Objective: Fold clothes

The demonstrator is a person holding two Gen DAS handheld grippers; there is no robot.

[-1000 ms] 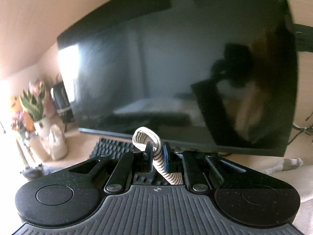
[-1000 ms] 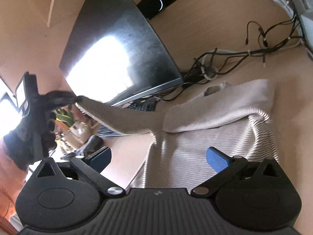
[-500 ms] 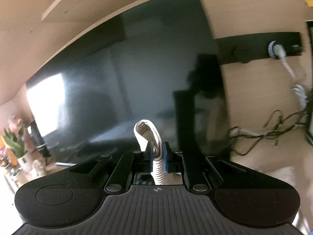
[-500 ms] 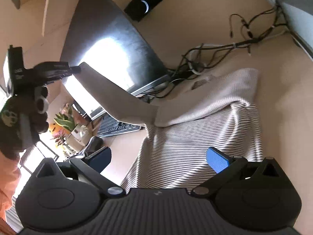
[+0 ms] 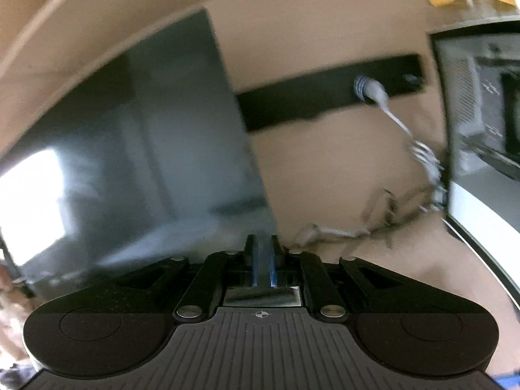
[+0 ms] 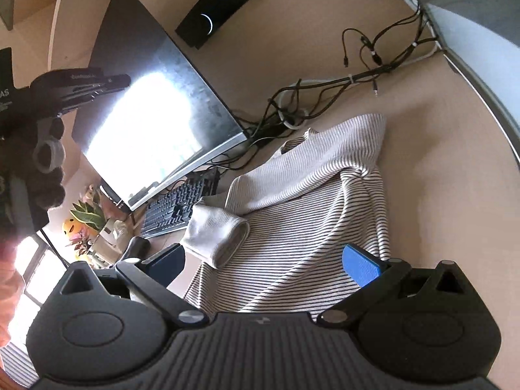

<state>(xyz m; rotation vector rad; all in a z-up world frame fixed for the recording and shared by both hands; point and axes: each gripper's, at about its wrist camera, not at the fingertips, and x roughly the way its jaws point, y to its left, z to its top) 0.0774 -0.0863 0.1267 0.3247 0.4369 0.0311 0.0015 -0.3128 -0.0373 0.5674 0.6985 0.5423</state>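
Left gripper (image 5: 262, 250) is up in the air, well clear of the table (image 6: 438, 169), its blue pads pressed together with nothing between them that I can make out; that view is blurred. In the right view the same gripper hangs high at the left edge, over the monitor (image 6: 156, 97).

Moving across: the sleeve (image 6: 216, 237) lies loose on the striped sweater (image 6: 308, 227), cuff bunched up near the keyboard (image 6: 182, 204). The sweater sits spread on the table just in front of the right gripper (image 6: 263, 261).

Right gripper is spread wide, gripping nothing, hovering just above the hem.

To my eye this fold is half made. Best bet now: flatten that bunched cuff so the sleeve lies straight across the body, then pinch both layers at the hem cleanly. Watch the cables (image 6: 325, 97) behind the collar; they could snag.
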